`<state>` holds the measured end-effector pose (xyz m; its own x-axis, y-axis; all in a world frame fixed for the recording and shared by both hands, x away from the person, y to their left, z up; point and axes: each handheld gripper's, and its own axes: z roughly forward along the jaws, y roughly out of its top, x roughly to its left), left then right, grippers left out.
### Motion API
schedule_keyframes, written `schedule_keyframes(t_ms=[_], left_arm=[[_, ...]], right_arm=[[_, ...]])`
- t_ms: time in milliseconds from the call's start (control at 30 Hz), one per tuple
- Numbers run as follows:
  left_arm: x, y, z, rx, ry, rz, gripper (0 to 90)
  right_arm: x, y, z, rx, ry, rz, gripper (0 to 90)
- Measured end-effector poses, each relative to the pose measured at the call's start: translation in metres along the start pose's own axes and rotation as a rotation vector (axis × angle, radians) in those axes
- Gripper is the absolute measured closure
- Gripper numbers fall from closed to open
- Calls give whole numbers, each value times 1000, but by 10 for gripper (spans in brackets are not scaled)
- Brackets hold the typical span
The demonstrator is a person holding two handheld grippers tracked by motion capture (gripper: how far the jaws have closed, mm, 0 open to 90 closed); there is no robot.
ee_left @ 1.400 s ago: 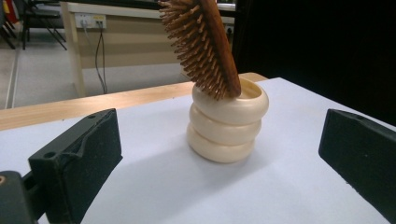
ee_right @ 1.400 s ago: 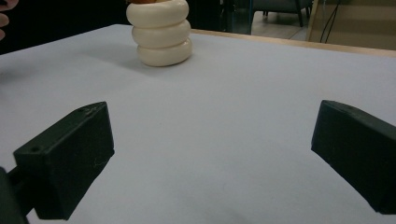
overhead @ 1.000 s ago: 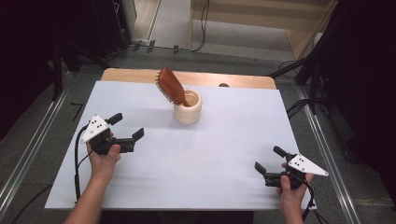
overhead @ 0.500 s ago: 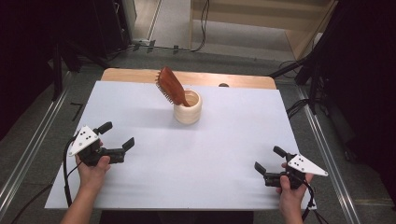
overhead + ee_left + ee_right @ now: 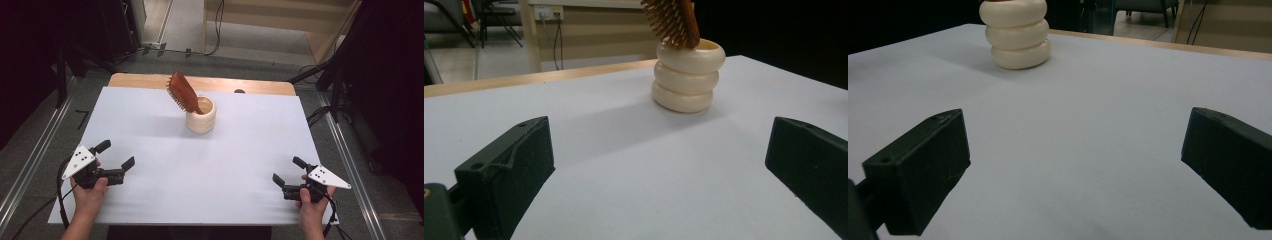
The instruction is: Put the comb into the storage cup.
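Hairbrush (image 5: 182,93) in cup (image 5: 201,116), table (image 5: 200,165) rear centre; grippers near front corners.

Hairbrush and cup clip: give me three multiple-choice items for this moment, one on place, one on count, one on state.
1. Where is the hairbrush?
A. Flat on the table
B. Standing in the cup, leaning left in the high view
C. In the right claw

2. How many stacked rings form the cup?
A. Three
B. One
C. Five

3. What state is the left claw in?
A. Shut on the hairbrush
B. Shut on nothing
C. Open, holding nothing

Answers:
1 B: its handle end sits inside the cup and its bristle head rises above the rim.
2 A: the left gripper view shows three cream bulges, one on another.
3 C: its jaws stand wide apart over the bare white table, well short of the cup.
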<state>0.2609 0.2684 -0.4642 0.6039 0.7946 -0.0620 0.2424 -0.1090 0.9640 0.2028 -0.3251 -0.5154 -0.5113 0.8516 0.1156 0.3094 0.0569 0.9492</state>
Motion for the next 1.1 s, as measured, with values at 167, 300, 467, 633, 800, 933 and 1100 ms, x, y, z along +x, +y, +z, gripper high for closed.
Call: schedule_keyframes(t_ms=[167,300,467,633,800,933,1100], left_arm=[[2,-5,-6,5,10,1,0],[4,-10,-11,12,18,-3,0],[7,-14,-17,19,26,-3,0],[10,-19,-24,27,39,-7,0],[12,-21,-29,32,48,1,0],[14,-24,-33,38,55,2,0],[17,-26,-38,54,59,13,0]], right_arm=[[0,0,0,-1,-2,-2,0],[0,0,0,-1,-2,-4,0],[0,0,0,0,-2,-2,0],[0,0,0,0,-1,-2,0],[0,0,0,-2,-3,-5,0],[0,0,0,-1,-3,-4,0],[0,0,0,1,-2,-3,0]])
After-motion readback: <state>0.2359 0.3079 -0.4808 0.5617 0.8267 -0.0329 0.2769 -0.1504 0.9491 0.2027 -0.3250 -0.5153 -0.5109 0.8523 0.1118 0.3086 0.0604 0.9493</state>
